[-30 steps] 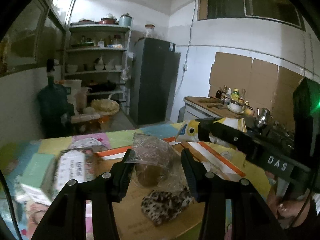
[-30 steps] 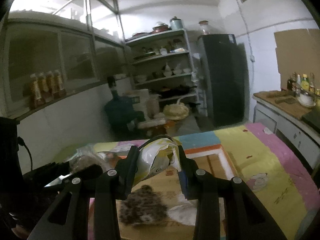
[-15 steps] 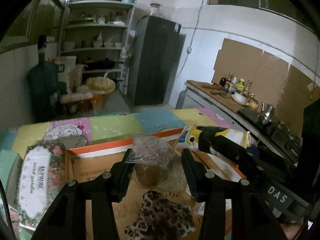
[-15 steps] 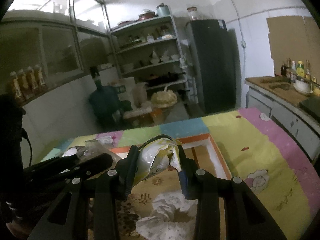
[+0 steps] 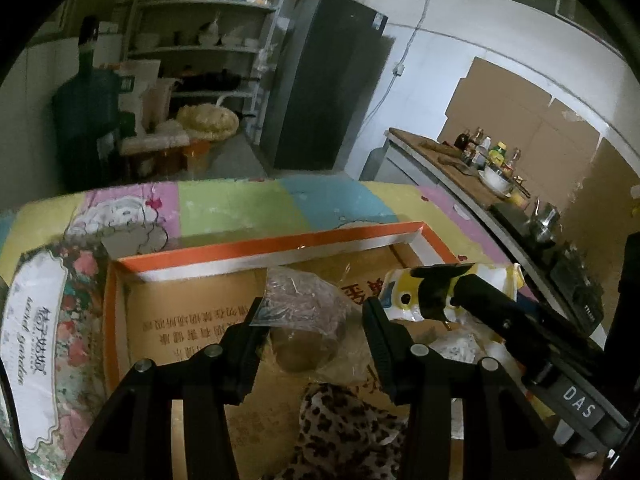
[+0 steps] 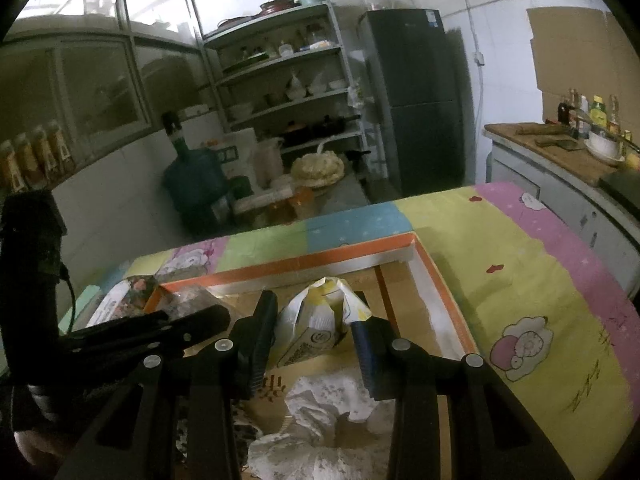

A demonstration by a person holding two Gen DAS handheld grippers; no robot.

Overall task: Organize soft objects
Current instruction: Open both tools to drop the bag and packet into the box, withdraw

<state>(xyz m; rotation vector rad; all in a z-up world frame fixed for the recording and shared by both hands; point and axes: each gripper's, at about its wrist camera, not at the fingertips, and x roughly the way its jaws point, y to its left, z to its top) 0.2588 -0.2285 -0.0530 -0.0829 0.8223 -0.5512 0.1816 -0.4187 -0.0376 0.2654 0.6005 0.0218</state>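
Note:
A clear plastic bag (image 5: 308, 320) with a round brown lump inside hangs between the jaws of my left gripper (image 5: 313, 316), which is shut on it. My right gripper (image 6: 314, 316) is shut on a crumpled yellow-and-white packet (image 6: 320, 320). Both are held just above a shallow cardboard box with an orange rim (image 5: 260, 248). In the left wrist view the right gripper (image 5: 436, 300) comes in from the right with its packet (image 5: 400, 296). A leopard-print cloth (image 5: 344, 428) lies in the box under my left gripper. A white flowered cloth (image 6: 332, 408) lies under the right one.
The box rests on a pastel patchwork cover (image 6: 540, 280) with bare room to its right. A floral-print pack (image 5: 36, 340) lies against the box's left side. Behind stand a dark fridge (image 6: 416, 88), shelves of dishes (image 6: 288, 80) and a counter with bottles (image 6: 580, 132).
Both grippers have come down and forward over the box, each keeping hold of its item. The box floor and the cloths in it now fill more of both views.

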